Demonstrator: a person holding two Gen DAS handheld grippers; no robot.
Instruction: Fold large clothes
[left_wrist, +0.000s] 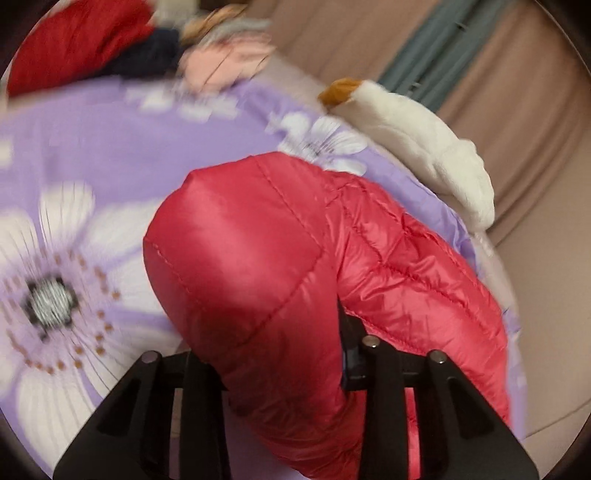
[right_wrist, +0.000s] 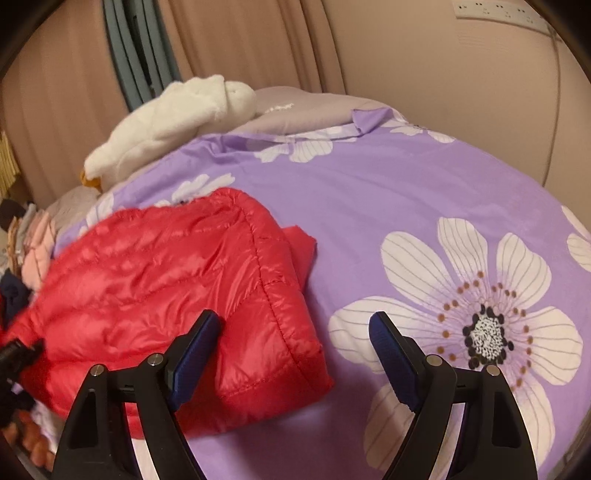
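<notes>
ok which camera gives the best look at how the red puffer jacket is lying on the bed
The right wrist view: the red puffer jacket lies folded on the purple floral bedspread, with its stitched edge and corner visible. In the left wrist view the jacket bulges up close between the left gripper jaws, filling the frame.

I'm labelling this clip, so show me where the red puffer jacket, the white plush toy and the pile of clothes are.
red puffer jacket (right_wrist: 155, 280): right wrist view, on its quilted top panel.
white plush toy (right_wrist: 166, 118): right wrist view, on its white body.
pile of clothes (left_wrist: 225, 59): left wrist view, on the pink garment.
</notes>
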